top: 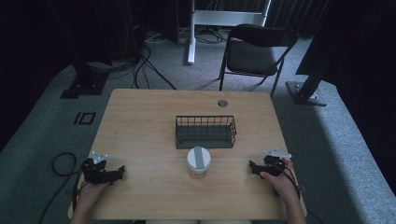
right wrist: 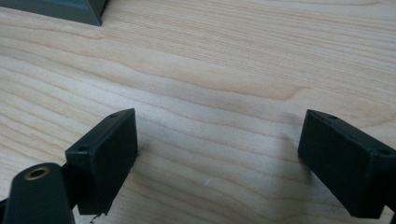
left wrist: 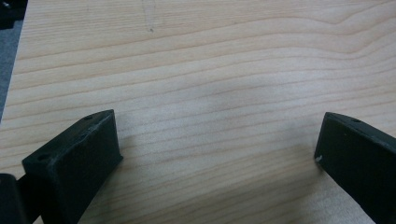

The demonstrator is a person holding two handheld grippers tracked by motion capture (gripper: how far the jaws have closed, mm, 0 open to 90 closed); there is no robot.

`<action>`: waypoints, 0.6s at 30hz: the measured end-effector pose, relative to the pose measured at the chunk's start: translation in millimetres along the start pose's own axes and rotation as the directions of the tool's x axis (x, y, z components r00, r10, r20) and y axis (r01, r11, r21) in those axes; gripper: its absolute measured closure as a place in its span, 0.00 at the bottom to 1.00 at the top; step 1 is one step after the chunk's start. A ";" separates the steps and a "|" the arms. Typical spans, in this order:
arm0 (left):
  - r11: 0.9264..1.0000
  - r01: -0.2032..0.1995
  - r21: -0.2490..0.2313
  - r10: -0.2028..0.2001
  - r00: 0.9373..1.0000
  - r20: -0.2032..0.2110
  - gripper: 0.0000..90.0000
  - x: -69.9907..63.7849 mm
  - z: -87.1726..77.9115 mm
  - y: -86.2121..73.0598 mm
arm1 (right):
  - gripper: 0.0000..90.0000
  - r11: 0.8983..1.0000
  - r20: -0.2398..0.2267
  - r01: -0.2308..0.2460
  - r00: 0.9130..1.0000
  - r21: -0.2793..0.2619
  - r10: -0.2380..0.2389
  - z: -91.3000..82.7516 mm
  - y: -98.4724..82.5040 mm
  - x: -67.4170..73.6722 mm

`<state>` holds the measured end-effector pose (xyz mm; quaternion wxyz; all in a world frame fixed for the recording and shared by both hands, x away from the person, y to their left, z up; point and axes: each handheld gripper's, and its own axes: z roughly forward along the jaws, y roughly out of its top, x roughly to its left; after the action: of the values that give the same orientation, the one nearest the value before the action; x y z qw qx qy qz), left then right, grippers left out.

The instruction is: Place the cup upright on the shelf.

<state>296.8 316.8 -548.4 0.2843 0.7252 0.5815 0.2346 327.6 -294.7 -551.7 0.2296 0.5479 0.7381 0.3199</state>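
- The left gripper [top: 120,171] is resting low at the near left of the wooden table [top: 140,121], a hand wrapped round it — jaws spread wide, nothing but bare wood grain between them in the left gripper view [left wrist: 217,140].
- The right gripper [top: 252,167] is sitting at the near right, mirroring it; its jaws are spread wide too, closing on nothing, as the right gripper view [right wrist: 217,140] is showing.
- The white jar [top: 198,163] with the grey band across its lid is standing upright at the middle of the near half, between the two grippers and well apart from both.
- Just behind the jar, the dark wire basket [top: 205,132] is waiting, looking empty; a corner of it is peeking into the top left of the right gripper view [right wrist: 60,10].
- By my reading, this is the very start — both tools are parked, nothing is grasped, and the jar looks the likeliest thing to be picked up.
- The next move is calling for one gripper to swing inward toward the jar, keep its jaws apart enough to straddle the body, and close squarely so it is not tipping.
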 end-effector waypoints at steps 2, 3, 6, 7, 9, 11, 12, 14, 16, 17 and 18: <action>1.000 -0.001 0.000 0.001 1.000 0.001 0.00 0.1 0.1 0.1 | 0.13 1.000 -0.002 0.002 1.000 0.001 -0.002 -0.6 -0.4 0.0; 1.000 -0.004 0.000 0.004 1.000 0.003 0.00 0.4 0.2 0.2 | 0.13 1.000 -0.002 0.002 1.000 0.001 -0.002 -0.6 -0.4 0.0; 1.000 -0.006 0.000 0.006 1.000 0.007 0.00 1.0 0.5 0.6 | 0.13 1.000 -0.009 0.010 1.000 0.000 -0.010 -0.9 -0.8 -0.8; 1.000 -0.005 0.000 0.005 1.000 0.005 0.00 1.2 0.5 0.5 | 0.13 1.000 -0.012 0.012 1.000 0.000 -0.012 -0.8 -0.8 -1.1; 1.000 -0.013 -0.006 0.013 1.000 -0.009 0.00 -0.5 -0.2 0.3 | 0.13 1.000 -0.013 0.013 1.000 0.001 -0.013 -0.8 -0.7 -1.2; 1.000 -0.027 -0.011 0.027 1.000 -0.003 0.00 -1.9 -0.1 0.1 | 0.13 1.000 -0.013 0.014 1.000 0.001 -0.014 -0.7 -0.7 -1.2; 1.000 -0.014 -0.003 0.014 1.000 0.004 0.00 -1.1 0.1 0.2 | 0.13 1.000 -0.014 0.014 1.000 0.001 -0.014 -0.7 -0.7 -1.3; 1.000 -0.009 -0.001 0.009 1.000 0.010 0.00 -0.6 0.1 0.1 | 0.13 1.000 -0.013 0.014 1.000 0.001 -0.014 -0.8 -0.7 -1.2; 1.000 -0.010 -0.001 0.010 1.000 0.010 0.00 -0.7 0.2 0.1 | 0.13 1.000 -0.014 0.014 1.000 0.001 -0.014 -0.7 -0.7 -1.3; 1.000 -0.010 -0.001 0.010 1.000 0.010 0.00 -0.6 0.2 0.1 | 0.13 1.000 -0.014 0.014 1.000 0.001 -0.014 -0.7 -0.7 -1.2; 1.000 -0.010 -0.001 0.010 1.000 0.010 0.00 -0.6 0.2 0.1 | 0.13 1.000 -0.013 0.014 1.000 0.001 -0.014 -0.7 -0.7 -1.2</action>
<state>296.8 316.1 -548.5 0.2864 0.7290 0.5765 0.2327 326.9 -296.2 -551.7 0.2266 0.5407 0.7435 0.3217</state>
